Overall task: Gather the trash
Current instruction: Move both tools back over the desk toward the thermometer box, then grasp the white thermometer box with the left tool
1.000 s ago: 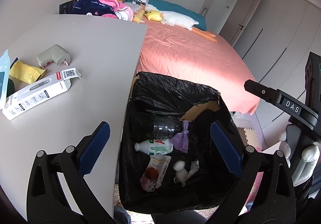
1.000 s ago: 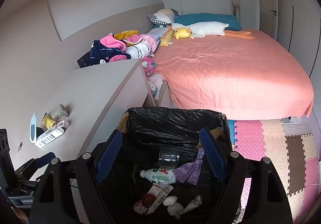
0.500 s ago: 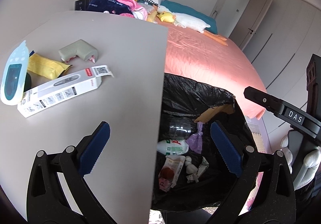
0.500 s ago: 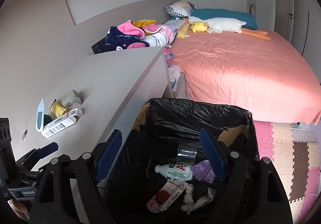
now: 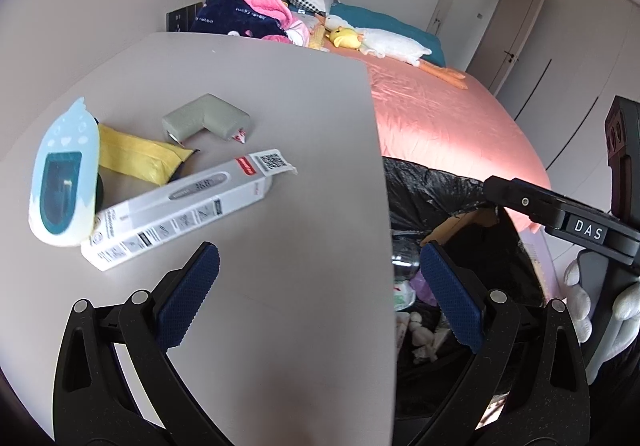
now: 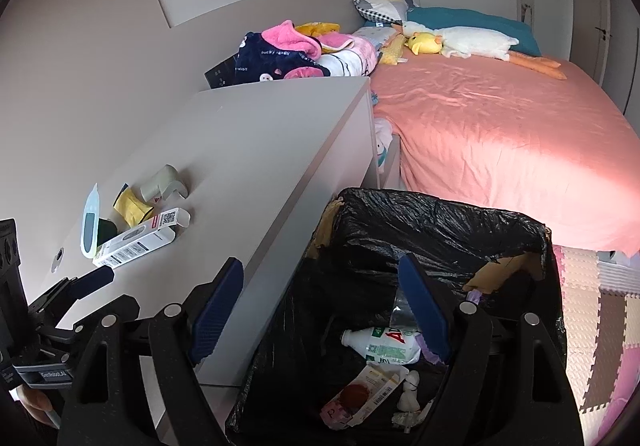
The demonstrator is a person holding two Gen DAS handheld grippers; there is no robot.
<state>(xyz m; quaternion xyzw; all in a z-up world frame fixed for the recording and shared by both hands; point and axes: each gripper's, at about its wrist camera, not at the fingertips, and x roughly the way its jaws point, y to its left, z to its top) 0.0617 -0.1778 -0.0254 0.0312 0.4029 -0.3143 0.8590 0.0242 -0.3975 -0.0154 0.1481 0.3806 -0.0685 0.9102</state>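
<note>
The white thermometer box point(image 5: 182, 206) lies on the grey surface point(image 5: 280, 94), ahead and left of the left tool point(image 5: 318, 288), long axis slanting up-right. Both tools gape wide, empty; the right tool point(image 6: 320, 310) hangs over the bin point(image 6: 440, 218), farther off.

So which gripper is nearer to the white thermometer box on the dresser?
Left. The left gripper hangs open over the dresser top, with the white thermometer box just ahead of its left finger. The right gripper is open over the trash bin, off the dresser's edge.
</note>
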